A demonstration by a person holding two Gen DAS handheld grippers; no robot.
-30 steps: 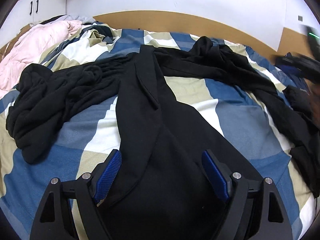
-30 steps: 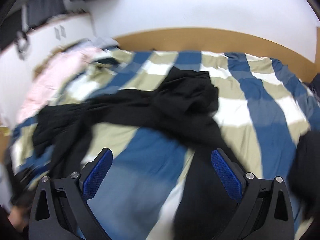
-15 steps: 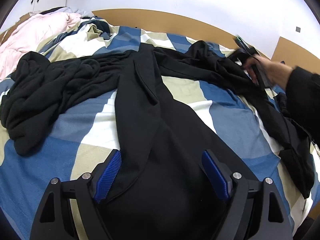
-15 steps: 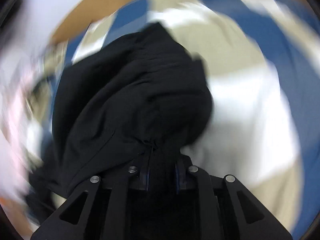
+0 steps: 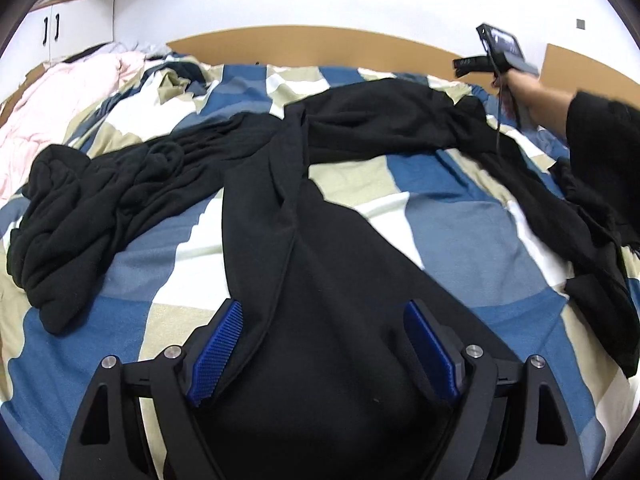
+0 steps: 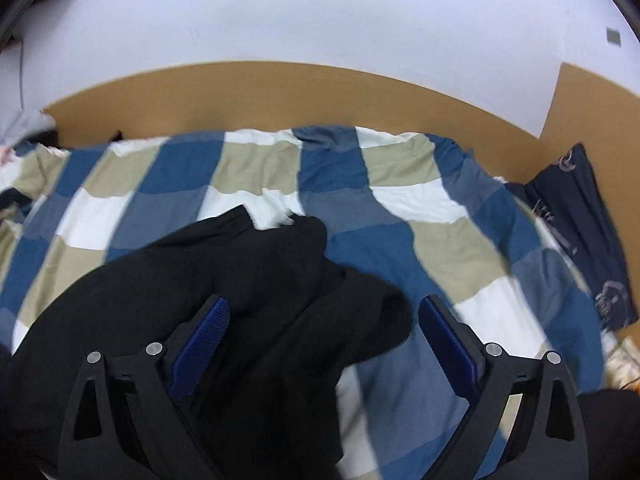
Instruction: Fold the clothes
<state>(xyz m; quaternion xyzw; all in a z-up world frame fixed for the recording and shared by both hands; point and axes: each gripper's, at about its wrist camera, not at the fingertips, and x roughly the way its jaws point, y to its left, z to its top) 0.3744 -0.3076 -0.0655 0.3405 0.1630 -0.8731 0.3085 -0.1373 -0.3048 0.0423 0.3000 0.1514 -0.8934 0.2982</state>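
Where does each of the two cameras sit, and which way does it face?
Left wrist view: on the left gripper, angled down over the black garment toward the headboard; the person's right hand shows.
Right wrist view: on the right gripper, jaws opening over loose black cloth, facing the headboard; no hand shows.
Shared: the checked bedcover, headboard and black garment.

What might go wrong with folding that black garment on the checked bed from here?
The black garment lies twisted and tangled with another dark bunch, so pulling one may drag both. The right claw is opening over a sleeve end, which could flop back crooked. The left claw isn't gripping the cloth.
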